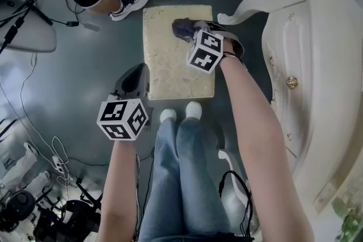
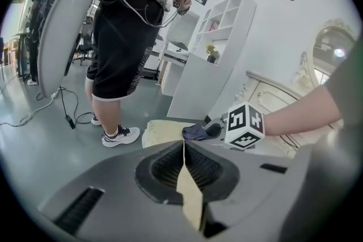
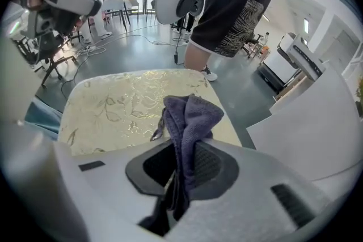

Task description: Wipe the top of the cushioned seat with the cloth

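The cushioned seat (image 1: 170, 59) is a cream square stool with a gold leaf pattern, standing on the dark floor ahead of my feet; it also fills the right gripper view (image 3: 113, 110). My right gripper (image 1: 190, 31) is shut on a purple-grey cloth (image 1: 182, 27), whose bunched end (image 3: 190, 116) sticks out past the jaws over the seat's far right part. My left gripper (image 1: 133, 81) hangs at the seat's near left edge, jaws shut with nothing between them. From the left gripper view the cloth (image 2: 195, 131) and the seat (image 2: 161, 132) show ahead.
A white ornate cabinet (image 1: 309, 65) stands right of the seat, its curved leg (image 1: 249, 5) close to the seat's far right corner. A person in black shorts and white sneakers (image 1: 131, 1) stands at the far left corner. Cables (image 1: 62, 156) trail on the floor at left.
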{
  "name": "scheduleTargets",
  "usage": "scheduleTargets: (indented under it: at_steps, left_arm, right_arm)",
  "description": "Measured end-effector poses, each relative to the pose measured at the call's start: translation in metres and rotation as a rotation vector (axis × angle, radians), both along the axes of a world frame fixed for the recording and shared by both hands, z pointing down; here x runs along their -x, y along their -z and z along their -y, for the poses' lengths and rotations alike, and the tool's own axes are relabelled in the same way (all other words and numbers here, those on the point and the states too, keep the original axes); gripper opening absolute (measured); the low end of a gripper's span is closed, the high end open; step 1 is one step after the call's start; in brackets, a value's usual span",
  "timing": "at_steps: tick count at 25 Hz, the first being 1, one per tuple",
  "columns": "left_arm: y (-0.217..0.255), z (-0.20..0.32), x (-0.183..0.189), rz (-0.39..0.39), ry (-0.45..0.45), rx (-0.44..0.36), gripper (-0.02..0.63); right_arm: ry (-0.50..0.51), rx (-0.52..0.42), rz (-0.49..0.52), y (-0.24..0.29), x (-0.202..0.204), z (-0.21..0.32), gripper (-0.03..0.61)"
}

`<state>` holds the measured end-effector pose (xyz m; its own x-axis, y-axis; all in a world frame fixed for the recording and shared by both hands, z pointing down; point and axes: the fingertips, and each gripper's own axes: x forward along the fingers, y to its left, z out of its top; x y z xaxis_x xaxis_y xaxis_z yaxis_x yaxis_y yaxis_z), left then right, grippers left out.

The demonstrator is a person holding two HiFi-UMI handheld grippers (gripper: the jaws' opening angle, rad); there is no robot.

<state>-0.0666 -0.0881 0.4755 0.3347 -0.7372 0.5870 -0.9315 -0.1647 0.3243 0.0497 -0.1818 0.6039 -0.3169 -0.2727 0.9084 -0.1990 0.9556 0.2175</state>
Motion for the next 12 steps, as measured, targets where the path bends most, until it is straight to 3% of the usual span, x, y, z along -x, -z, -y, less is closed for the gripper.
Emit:
scheduleTargets:
  at_steps: [12]
  left_arm:
    - [0.007, -0.015, 0.001, -0.003, -0.01, -0.011, 0.005]
  right_arm:
    - [0.027, 0.023, -0.032, 0.001, -0.001, -0.035, 0.032]
